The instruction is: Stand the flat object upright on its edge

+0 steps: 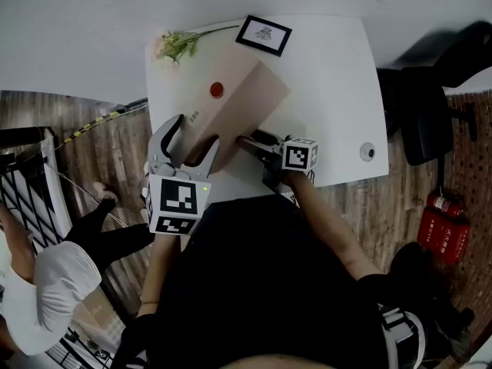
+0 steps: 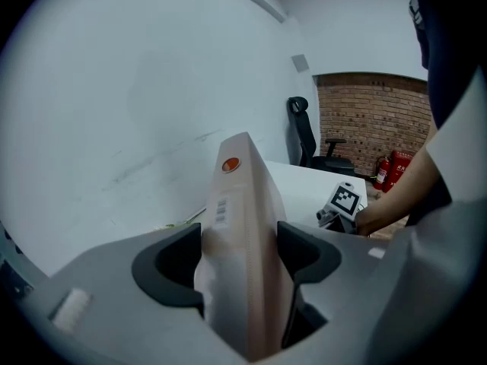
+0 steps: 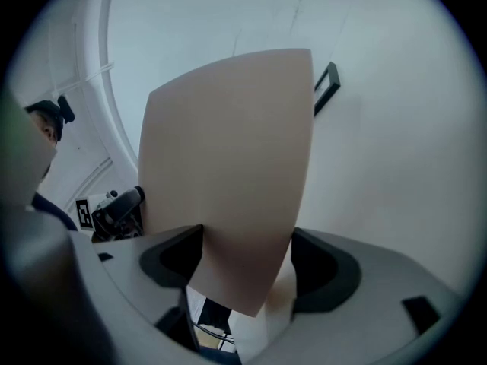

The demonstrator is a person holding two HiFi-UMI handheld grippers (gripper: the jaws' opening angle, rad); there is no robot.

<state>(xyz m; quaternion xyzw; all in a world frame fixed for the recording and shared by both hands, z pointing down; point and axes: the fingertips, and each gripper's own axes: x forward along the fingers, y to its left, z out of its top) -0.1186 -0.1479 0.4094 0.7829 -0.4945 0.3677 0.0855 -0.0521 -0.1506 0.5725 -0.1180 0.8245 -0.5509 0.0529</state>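
Note:
A flat beige box (image 1: 246,102) with a red dot (image 1: 217,90) and a barcode label is tilted up off the white table (image 1: 330,75). My left gripper (image 1: 196,133) straddles its near left edge. In the left gripper view the box (image 2: 243,234) stands edge-on and fills the gap of the left gripper (image 2: 240,257), with both pads against its sides. My right gripper (image 1: 246,141) meets the box's lower right edge. In the right gripper view the broad face of the box (image 3: 228,173) leans over the right gripper (image 3: 247,253); a corner hangs between its spread jaws.
A black-framed picture (image 1: 264,34) and a flower sprig (image 1: 175,44) lie at the table's far edge, and a small round fitting (image 1: 367,151) sits near its right corner. An office chair (image 1: 430,106) and a fire extinguisher (image 1: 444,225) stand to the right. A person (image 1: 46,283) is at the left.

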